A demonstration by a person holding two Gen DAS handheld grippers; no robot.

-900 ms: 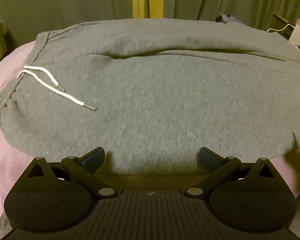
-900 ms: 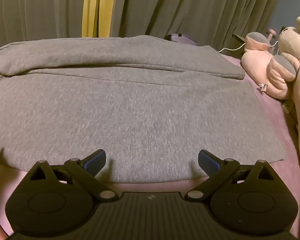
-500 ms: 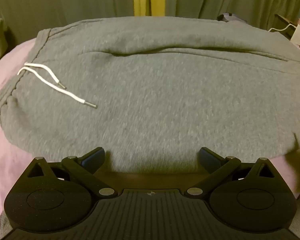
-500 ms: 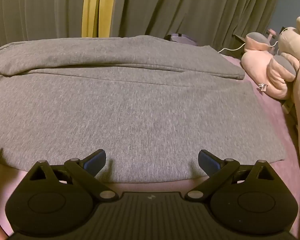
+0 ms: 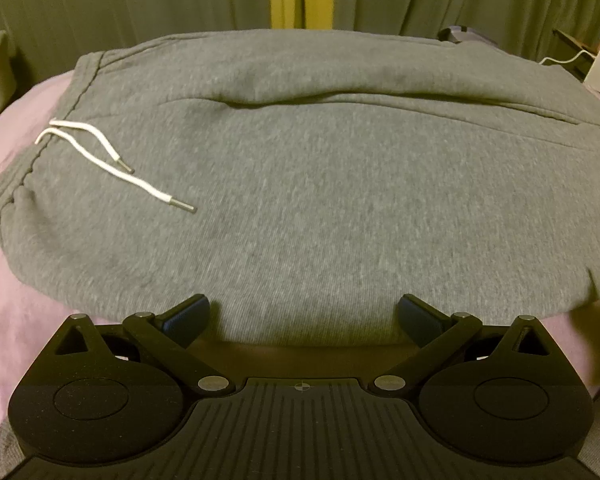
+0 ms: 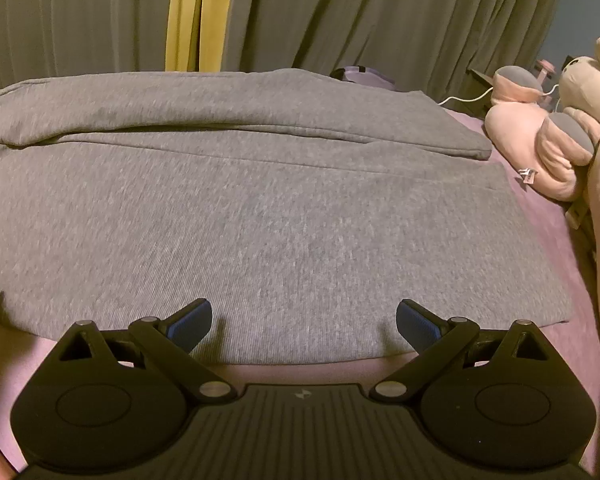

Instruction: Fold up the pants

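Grey sweatpants (image 5: 308, 184) lie flat on a pink bed, waistband at the left with a white drawstring (image 5: 100, 152) on top. The legs run to the right, with the hems (image 6: 500, 208) in the right wrist view. The far leg lies partly over the near one. My left gripper (image 5: 303, 316) is open and empty at the near edge of the upper pants. My right gripper (image 6: 303, 318) is open and empty at the near edge of the lower leg (image 6: 284, 248).
The pink bed sheet (image 5: 16, 288) shows around the pants. Pink and beige plush toys (image 6: 556, 148) lie at the right edge of the bed. Curtains (image 6: 340, 16) hang behind. A white cable (image 6: 464, 98) runs at the far right.
The left wrist view has shifted slightly, so the pants sit a little further right and lower. The right gripper has hardly moved. Both stay open.
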